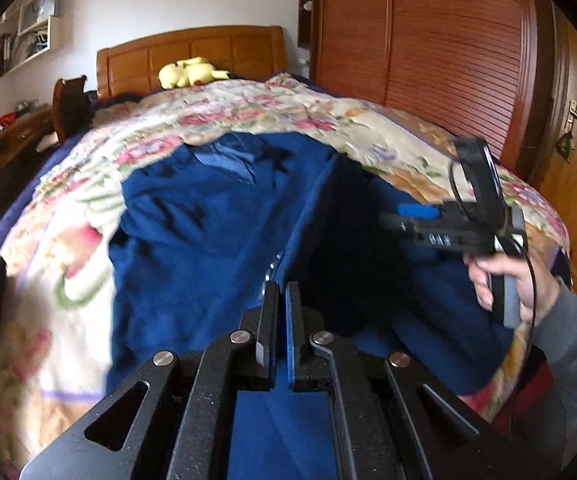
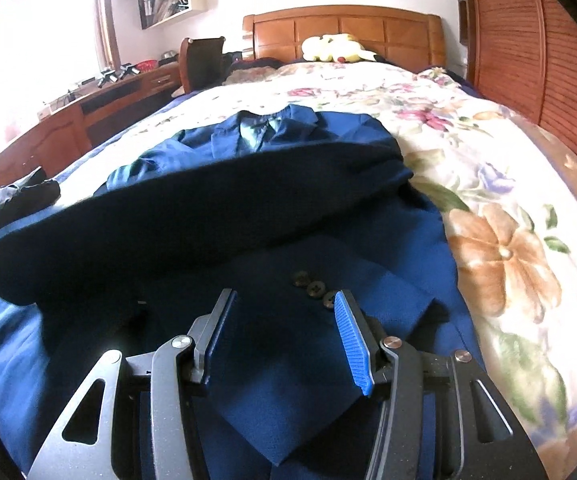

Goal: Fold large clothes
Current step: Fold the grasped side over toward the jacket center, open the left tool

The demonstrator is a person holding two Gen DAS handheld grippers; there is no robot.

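A large dark blue suit jacket [image 1: 208,224] lies spread on the floral bedspread [image 1: 288,108]. My left gripper [image 1: 282,292] is shut on a lifted edge of the jacket, which rises as a flap in front of it. My right gripper [image 1: 404,224] shows at the right of the left wrist view, held in a hand over the jacket's right side. In the right wrist view the right gripper [image 2: 284,300] is open and empty, just above the jacket [image 2: 272,148] near a sleeve cuff with three buttons [image 2: 314,288]. The lifted flap crosses that view.
A yellow plush toy [image 2: 334,48] lies by the wooden headboard [image 2: 344,26]. A wooden wardrobe [image 1: 428,40] stands right of the bed. A desk [image 2: 88,108] and chair [image 2: 202,62] stand to the left. Dark clothes [image 2: 20,196] lie at the bed's left edge.
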